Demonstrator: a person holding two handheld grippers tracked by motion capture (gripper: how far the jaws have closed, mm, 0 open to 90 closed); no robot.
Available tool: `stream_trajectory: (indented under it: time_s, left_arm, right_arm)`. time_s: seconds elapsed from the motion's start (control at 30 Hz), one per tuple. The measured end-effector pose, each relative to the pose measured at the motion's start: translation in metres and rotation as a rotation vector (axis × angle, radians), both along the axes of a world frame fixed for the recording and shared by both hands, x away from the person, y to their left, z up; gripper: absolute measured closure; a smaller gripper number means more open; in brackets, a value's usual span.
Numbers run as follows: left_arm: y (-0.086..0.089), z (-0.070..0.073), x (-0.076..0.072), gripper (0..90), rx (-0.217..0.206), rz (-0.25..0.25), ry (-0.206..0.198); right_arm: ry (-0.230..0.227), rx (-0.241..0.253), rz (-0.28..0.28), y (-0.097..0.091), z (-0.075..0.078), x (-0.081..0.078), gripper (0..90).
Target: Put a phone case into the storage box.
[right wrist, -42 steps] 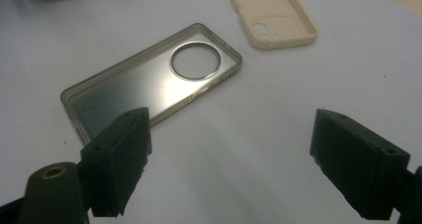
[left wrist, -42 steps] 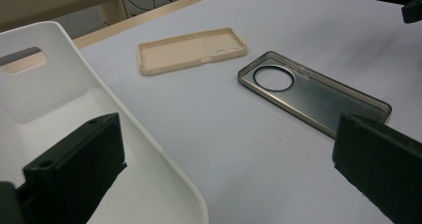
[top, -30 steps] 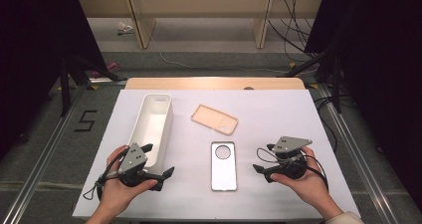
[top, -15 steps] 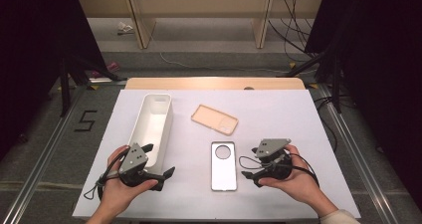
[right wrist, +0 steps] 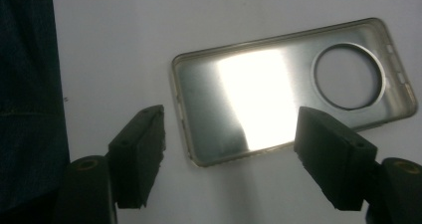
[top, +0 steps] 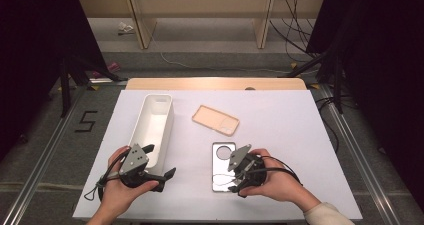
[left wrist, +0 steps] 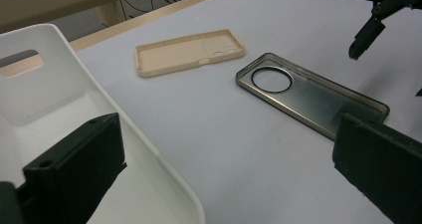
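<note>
— High view first: where are the right tongs (top: 231,181)?

— At the near end of the clear phone case (top: 222,161), which lies flat on the white counter (top: 280,120), camera hole toward the far side. The right hand (top: 272,181) holds them low over the case's near right corner.

— Gripping it?

— No. In the right gripper view the jaws stand apart, one on either side of the case's (right wrist: 293,89) near end, and neither pad presses on it. They have just been closing a little, with the case end between them (bright glare sits on its middle).

— And the left tongs (top: 161,174)?

— Held in the left hand (top: 117,192) near the counter's front edge, just beside the near end of the white bin (top: 152,125). In the left gripper view the jaws are wide apart, with nothing between them; the bin's (left wrist: 59,89) wall runs past the left jaw.

— Anything else on the counter?

— A tan phone case (top: 216,120), open side up, lies beyond the clear one and apart from it, right of the bin. The left gripper view shows both: tan case (left wrist: 189,52) farther, clear case (left wrist: 308,92) nearer.
</note>
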State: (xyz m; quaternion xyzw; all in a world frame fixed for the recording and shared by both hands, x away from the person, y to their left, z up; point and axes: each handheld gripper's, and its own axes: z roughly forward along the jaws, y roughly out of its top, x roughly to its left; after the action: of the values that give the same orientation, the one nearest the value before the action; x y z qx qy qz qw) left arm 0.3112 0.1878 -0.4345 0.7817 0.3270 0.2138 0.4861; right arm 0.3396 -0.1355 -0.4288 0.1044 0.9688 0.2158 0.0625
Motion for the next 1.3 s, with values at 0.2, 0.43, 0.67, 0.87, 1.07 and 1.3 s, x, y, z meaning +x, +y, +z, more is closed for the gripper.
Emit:
stream_trajectory:
  time_s: [0.2,0.43,0.67,0.87,1.07,1.3]
  left_arm:
    - [0.000,0.000,0.000,0.0,-0.002,-0.002,0.000]
    - [0.000,0.000,0.000,0.0,-0.002,-0.006,0.000]
    - [-0.001,0.000,0.000,0.0,-0.003,-0.008,0.002]
    - [-0.001,0.000,0.000,0.0,-0.004,-0.008,0.002]
    - [-0.001,0.000,0.000,0.0,-0.003,-0.010,0.000]
    - [-0.001,-0.001,0.000,0.0,-0.002,-0.013,0.001]
  right_arm:
    - [0.022,-0.146,0.080,0.023,-0.009,-0.002,36.7]
    - [0.027,-0.260,0.143,0.039,-0.016,-0.002,44.7]
    - [0.023,-0.310,0.170,0.050,-0.020,0.000,54.3]
    - [0.038,-0.325,0.177,0.053,-0.022,0.001,58.6]
    - [0.056,-0.347,0.179,0.056,-0.024,0.000,63.0]
    - [0.068,-0.353,0.178,0.059,-0.026,0.001,70.0]
